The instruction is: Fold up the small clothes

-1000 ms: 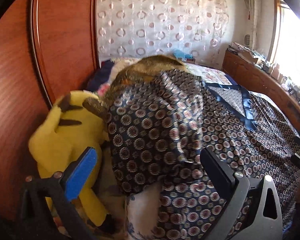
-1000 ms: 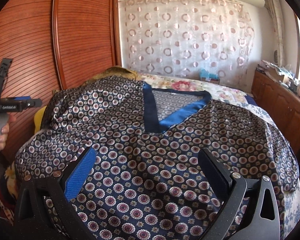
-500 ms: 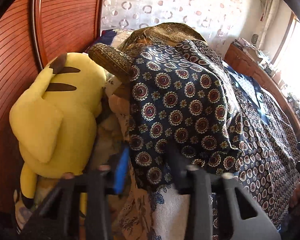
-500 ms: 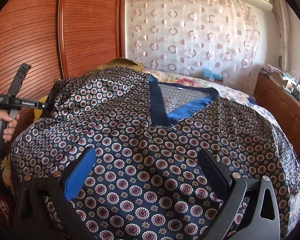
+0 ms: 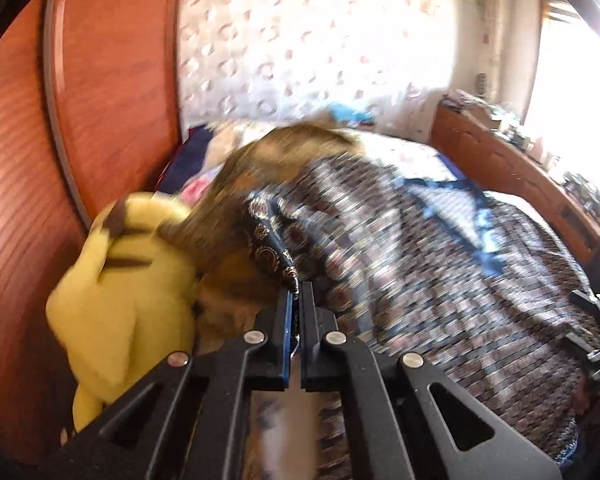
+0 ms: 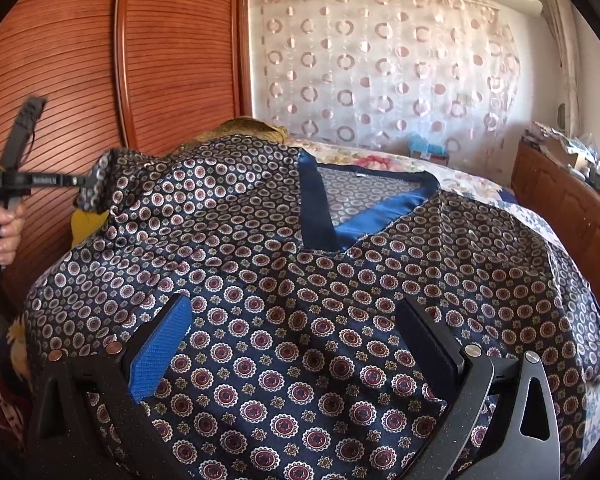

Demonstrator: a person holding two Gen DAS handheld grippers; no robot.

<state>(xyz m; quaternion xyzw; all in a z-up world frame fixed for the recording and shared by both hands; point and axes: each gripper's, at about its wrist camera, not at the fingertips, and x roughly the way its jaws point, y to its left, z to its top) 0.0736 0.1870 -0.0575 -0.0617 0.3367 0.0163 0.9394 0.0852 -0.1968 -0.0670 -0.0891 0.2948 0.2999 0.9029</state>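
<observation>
A dark blue satin top (image 6: 300,280) with round medallion print and a blue V-neck band lies spread over a heap on the bed. My left gripper (image 5: 296,292) is shut on the hem of its left sleeve (image 5: 268,248), and the fabric is pinched between the pads. In the right wrist view that left gripper (image 6: 82,180) holds the sleeve (image 6: 108,184) lifted at the garment's left edge, with a hand on the handle. My right gripper (image 6: 292,320) is open just above the top's lower front, nothing between its fingers.
A yellow plush toy (image 5: 124,280) sits left of the garment against the wooden wardrobe (image 5: 100,80). A golden-brown cloth (image 5: 260,152) pokes out behind the top. A wooden cabinet (image 6: 572,208) runs along the right. A circle-print curtain (image 6: 380,68) hangs behind the bed.
The left gripper went from wide open to shut on the sleeve hem and raised it. The right gripper stayed open in place.
</observation>
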